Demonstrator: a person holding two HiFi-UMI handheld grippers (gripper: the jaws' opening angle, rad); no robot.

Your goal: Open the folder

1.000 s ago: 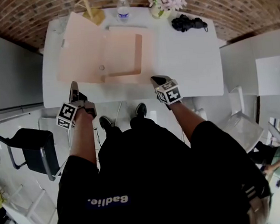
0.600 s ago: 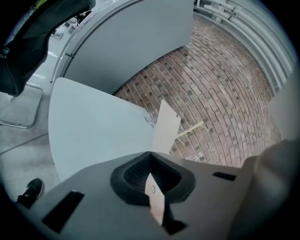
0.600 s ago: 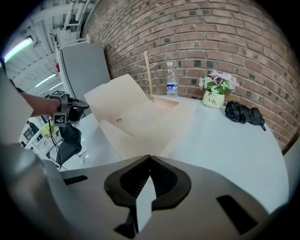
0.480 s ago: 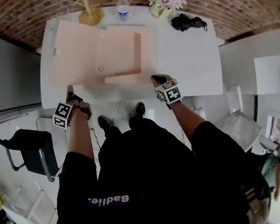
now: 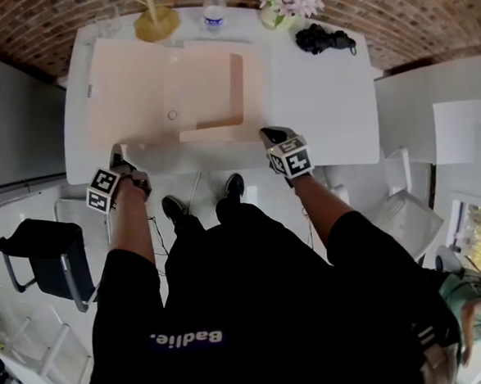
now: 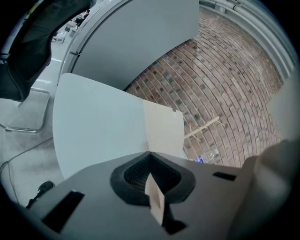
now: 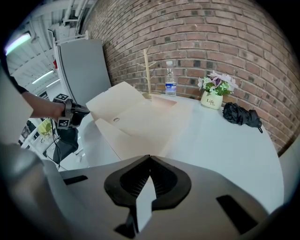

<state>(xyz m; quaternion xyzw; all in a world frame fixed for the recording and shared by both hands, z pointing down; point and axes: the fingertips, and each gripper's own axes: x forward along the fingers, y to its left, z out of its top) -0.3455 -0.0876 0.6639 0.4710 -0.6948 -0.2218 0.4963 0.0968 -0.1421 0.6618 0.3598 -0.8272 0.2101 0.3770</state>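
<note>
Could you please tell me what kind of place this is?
Probably an office or a meeting room, though I cannot be sure: a white table stands by a brick wall, a black office chair stands beside it, and a folder lies open on the table.

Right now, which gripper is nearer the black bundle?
Right. The right gripper is at the table's near edge, diagonal to the black bundle; the left gripper, at the near left corner.
</note>
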